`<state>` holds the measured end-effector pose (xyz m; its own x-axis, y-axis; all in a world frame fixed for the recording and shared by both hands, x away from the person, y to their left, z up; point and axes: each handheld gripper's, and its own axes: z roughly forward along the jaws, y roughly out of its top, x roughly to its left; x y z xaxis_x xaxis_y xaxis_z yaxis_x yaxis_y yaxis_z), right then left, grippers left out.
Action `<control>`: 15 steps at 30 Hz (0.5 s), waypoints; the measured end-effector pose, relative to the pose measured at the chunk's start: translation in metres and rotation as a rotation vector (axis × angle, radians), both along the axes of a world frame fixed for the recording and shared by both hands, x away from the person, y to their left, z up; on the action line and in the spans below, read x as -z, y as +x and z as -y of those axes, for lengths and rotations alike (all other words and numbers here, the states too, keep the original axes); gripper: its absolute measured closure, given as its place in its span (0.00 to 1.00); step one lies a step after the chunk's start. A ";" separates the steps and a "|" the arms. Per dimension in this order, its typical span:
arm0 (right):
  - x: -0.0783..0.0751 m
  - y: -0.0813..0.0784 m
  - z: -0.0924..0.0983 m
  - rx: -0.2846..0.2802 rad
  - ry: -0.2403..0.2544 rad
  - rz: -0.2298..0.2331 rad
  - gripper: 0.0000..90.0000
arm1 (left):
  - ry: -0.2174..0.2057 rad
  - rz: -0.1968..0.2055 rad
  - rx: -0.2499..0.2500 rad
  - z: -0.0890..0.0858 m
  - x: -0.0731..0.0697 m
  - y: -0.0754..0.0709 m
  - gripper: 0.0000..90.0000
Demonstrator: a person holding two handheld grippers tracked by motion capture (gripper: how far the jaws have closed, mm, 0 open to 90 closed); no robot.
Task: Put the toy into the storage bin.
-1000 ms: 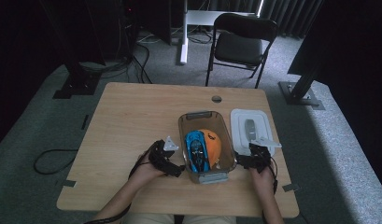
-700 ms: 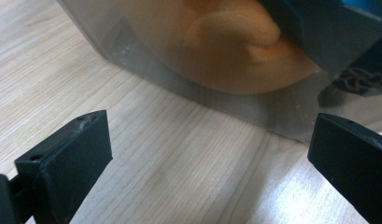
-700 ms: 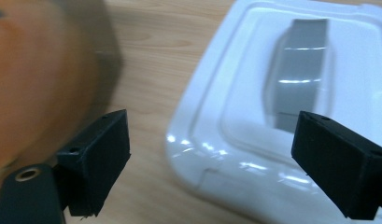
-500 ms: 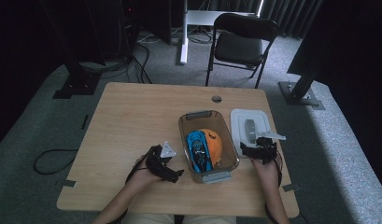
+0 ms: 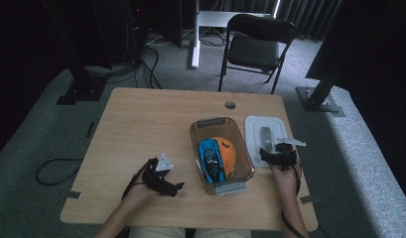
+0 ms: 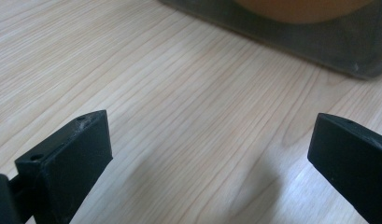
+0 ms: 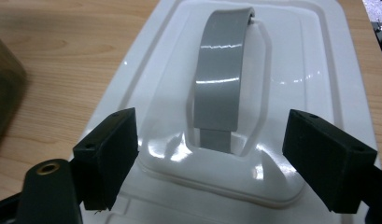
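Now the right gripper (image 5: 279, 154) sits at the near end of the white lid (image 5: 253, 130), which lies flat on the table (image 5: 141, 124) just right of the bin (image 5: 218, 182). A second ago this gripper hung beside the bin's right wall; since then it has slid right and slightly forward onto the lid. In the right gripper view its jaws stand wide on either side of the lid's grey handle (image 7: 221, 84), the pads clear of it and nothing gripped; they have just been closing a little, with the handle's near end between them. The left gripper (image 5: 163, 179) has drawn back from the bin's left side toward the person and to the left, and now rests low over bare wood, well apart from the bin. In the left gripper view its jaws are spread wide and empty, with the bin's dark wall (image 6: 319, 42) across the top of the view. Inside the bin, the blue toy car (image 5: 211, 157) and the orange ball (image 5: 228, 151) lie touching, as they did before; bin and lid have not shifted.
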<state>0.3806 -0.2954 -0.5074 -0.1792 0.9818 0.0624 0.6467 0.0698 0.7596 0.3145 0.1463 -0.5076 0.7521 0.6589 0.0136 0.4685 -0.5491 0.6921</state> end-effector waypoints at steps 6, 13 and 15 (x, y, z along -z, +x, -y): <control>0.002 0.003 0.002 0.001 -0.005 -0.011 0.22 | -0.015 0.003 -0.019 -0.013 0.003 -0.004 0.00; 0.002 0.008 0.004 0.005 0.006 -0.013 0.22 | -0.013 0.001 -0.038 -0.025 0.009 -0.009 0.00; 0.002 0.009 0.004 0.007 0.012 -0.019 0.25 | -0.010 0.003 -0.049 -0.028 0.010 -0.010 0.00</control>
